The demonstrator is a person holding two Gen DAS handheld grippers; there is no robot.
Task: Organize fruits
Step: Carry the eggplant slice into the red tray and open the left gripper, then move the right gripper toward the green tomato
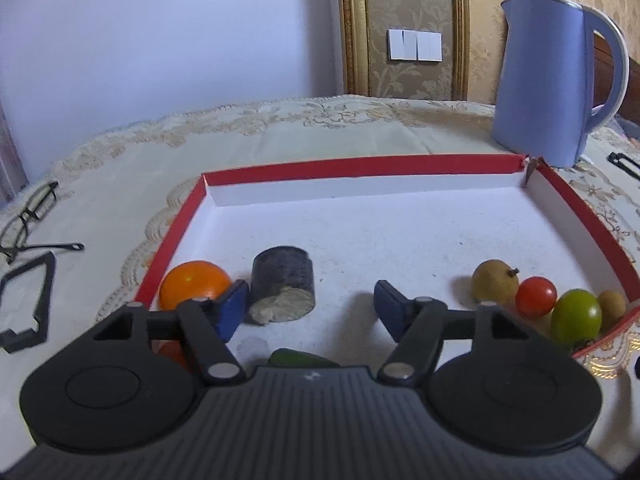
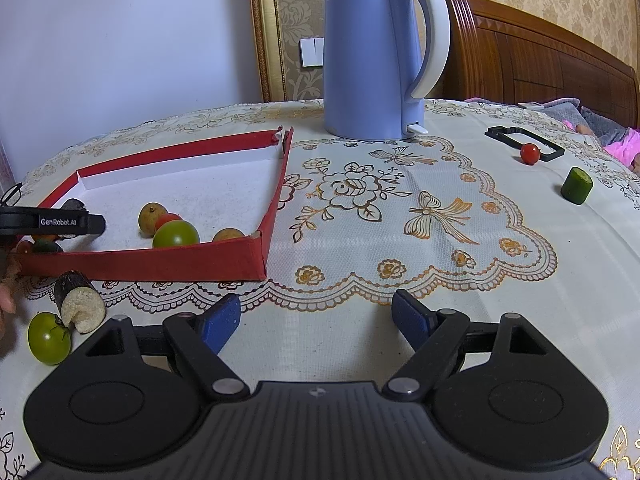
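L gripper (image 1: 310,306) sits wide and empty over the tray (image 1: 360,166) beside the cane (image 1: 282,290), probably just-dropped, while R gripper (image 2: 316,320), also wide and empty, waits over cloth (image 2: 400,220) w/ nothing near.

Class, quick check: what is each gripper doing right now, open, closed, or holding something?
Left gripper: open, holding nothing, over the red tray.
Right gripper: open, holding nothing, above the tablecloth.

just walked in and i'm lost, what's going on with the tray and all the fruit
A person with a gripper in each hand is sorting fruit into the red tray. The left gripper is open over the tray, nothing in it. The right gripper hovers open above the tablecloth. A green tomato is outside the tray.
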